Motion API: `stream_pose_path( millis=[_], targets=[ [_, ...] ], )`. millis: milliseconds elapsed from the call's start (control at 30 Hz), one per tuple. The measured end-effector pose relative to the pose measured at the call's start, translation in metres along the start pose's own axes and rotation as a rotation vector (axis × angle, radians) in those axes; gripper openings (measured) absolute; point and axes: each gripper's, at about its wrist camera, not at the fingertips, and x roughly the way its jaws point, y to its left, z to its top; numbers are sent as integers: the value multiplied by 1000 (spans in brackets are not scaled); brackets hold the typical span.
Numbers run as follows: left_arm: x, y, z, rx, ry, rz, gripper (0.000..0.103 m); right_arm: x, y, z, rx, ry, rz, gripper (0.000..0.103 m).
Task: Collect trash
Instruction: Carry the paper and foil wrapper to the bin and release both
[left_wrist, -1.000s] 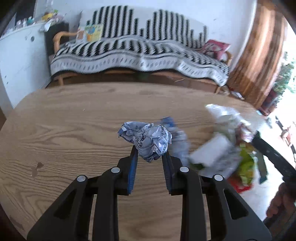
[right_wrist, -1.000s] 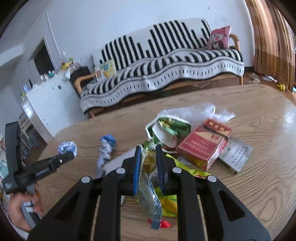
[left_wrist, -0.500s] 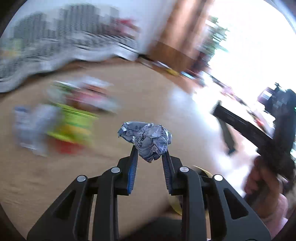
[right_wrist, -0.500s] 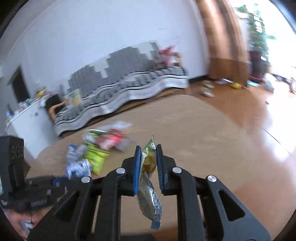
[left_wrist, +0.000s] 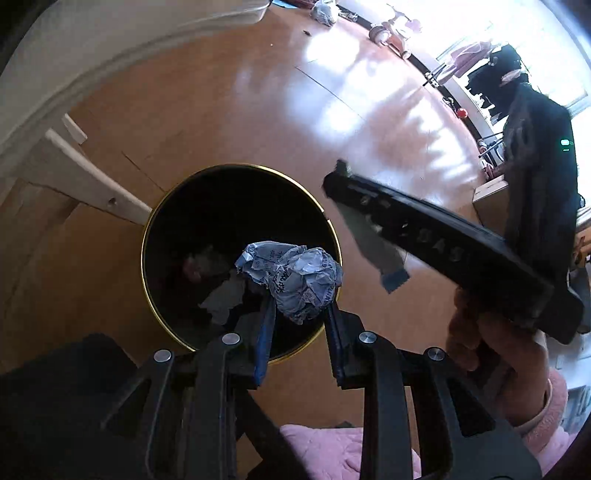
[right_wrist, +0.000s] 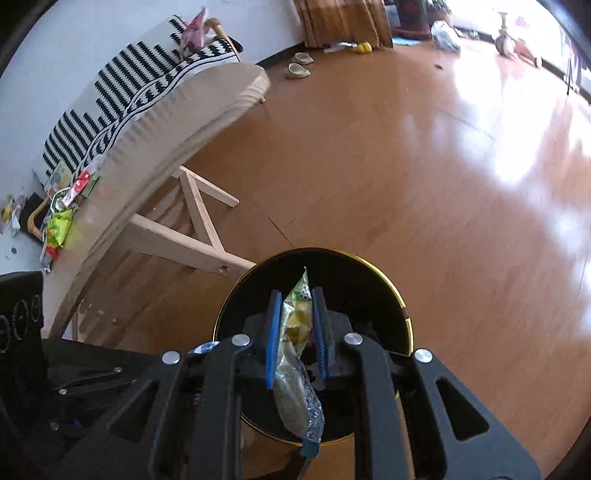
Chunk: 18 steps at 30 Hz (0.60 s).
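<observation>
Left gripper (left_wrist: 299, 325) is pinching a crumpled paper ball (left_wrist: 295, 277), hanging over the bin's (left_wrist: 147, 229) rim at 4 o'clock. Right gripper (right_wrist: 297, 328) is clamping a snack wrapper (right_wrist: 295, 354), long axis running 12-to-6, probably centred above the same bin (right_wrist: 402, 317). Table trash (right_wrist: 59, 221) is lying far off at 9 o'clock.

The bin's (left_wrist: 236, 206) dark contents (left_wrist: 221, 291) are indistinct, perhaps crumpled paper.

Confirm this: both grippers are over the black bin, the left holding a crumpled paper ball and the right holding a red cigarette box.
Wrong on one point: the right gripper holds a snack wrapper, as the right wrist view shows. The rest stands.
</observation>
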Motion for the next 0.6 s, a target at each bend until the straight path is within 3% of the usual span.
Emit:
stream_pose_path(
  millis=[167,200,233,267,300,333,600],
  targets=[
    [2,5,-2,-4,12,10,27,5,5,7,1,9,20,17],
    [0,8,-8,-1,9,29,34,6,7,9,-6,5,10,20],
    [-1,9,-8,4,4,59,53,7,8,12,-8,-3,8,26],
    [-2,11,-8,9,-3,79,67,6,7,14,1,-9,2,55],
    [-4,11,-8,14,-19,96,92,6,4,17,20,-20,1,90],
    [-8,10,-8,17,-34,103,97,3,2,19,37,-32,5,98],
    [-42,17,-1,30,-105,94,97,-9,-8,34,73,-71,-8,96]
  ],
)
